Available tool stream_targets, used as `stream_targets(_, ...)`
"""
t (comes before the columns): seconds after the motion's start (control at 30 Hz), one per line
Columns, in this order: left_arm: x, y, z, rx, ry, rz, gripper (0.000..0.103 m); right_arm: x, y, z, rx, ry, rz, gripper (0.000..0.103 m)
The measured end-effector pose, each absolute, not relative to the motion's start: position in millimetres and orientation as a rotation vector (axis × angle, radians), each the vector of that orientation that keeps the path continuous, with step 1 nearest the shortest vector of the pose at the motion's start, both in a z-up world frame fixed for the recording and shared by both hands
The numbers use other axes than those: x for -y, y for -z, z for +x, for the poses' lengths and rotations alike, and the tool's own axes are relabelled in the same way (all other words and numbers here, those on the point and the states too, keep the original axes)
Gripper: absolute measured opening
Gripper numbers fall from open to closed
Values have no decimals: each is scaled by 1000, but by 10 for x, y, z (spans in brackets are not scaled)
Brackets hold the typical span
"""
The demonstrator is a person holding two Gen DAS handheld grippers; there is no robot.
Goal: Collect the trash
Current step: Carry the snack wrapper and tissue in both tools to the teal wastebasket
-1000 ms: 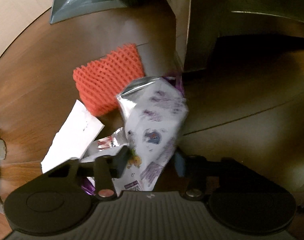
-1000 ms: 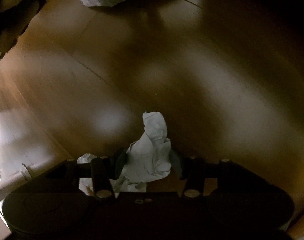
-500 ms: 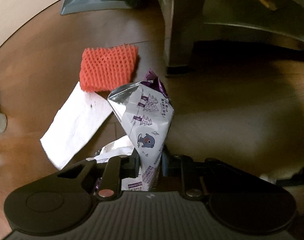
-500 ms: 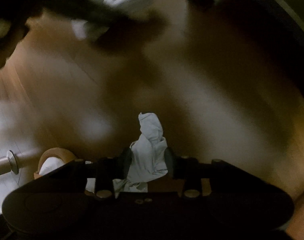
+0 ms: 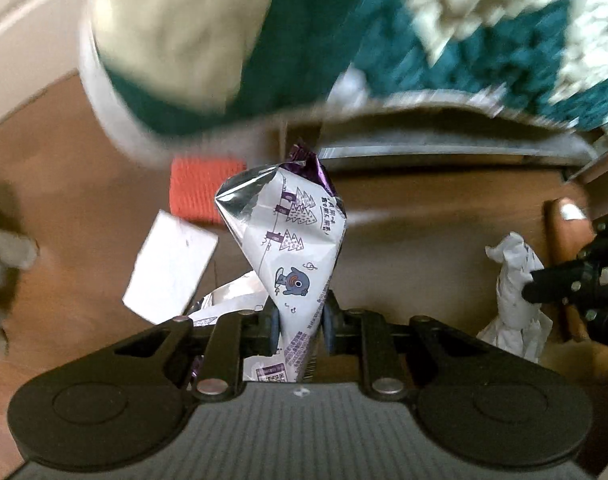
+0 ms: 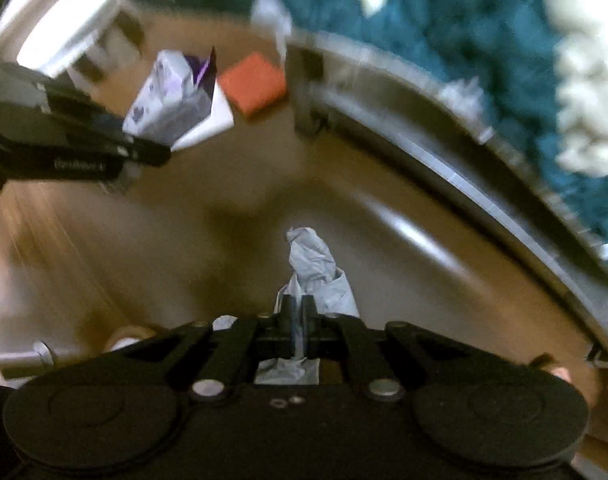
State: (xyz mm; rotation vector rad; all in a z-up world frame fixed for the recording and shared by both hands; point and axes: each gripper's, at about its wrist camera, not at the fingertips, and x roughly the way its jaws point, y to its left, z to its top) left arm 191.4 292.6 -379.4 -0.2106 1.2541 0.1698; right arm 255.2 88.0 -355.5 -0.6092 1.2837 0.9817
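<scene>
A crinkled white-and-purple foil snack wrapper (image 5: 291, 256) stood upright, pinched at its base. A crumpled white tissue (image 6: 314, 272) hung likewise. An orange foam net (image 5: 201, 190) and white paper slip (image 5: 169, 266) lay on the floor.

the left gripper (image 5: 299, 322) points steeply down, its jaws pinched on the lower end of a printed snack wrapper (image 5: 291, 248) that stands up between them. the right gripper (image 6: 297, 320) also points steeply down, jaws squeezed almost together on a crumpled tissue (image 6: 314, 268). each gripper shows at the edge of the other's view.
</scene>
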Motion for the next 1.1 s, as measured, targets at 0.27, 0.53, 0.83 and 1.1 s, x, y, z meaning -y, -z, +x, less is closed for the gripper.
stream_targets(0.27,-2833,2581,2015,-1086,-106,-134,20,-552,2334,2614,-1107,-981,-474,3)
stream_targets(0.53,-2361,1349,2071,-923,-72,-24,20,-48,1073,2630,-863,-963,-435,3)
stream_targets(0.83,-1353,107,2153,-775,24,88,20,897,-318,2539,-608,-920,-435,3)
stream_targets(1.1,-321,-842,2325,-618,144,135,20,1878,-1258,2369,-419,-823,-391,3)
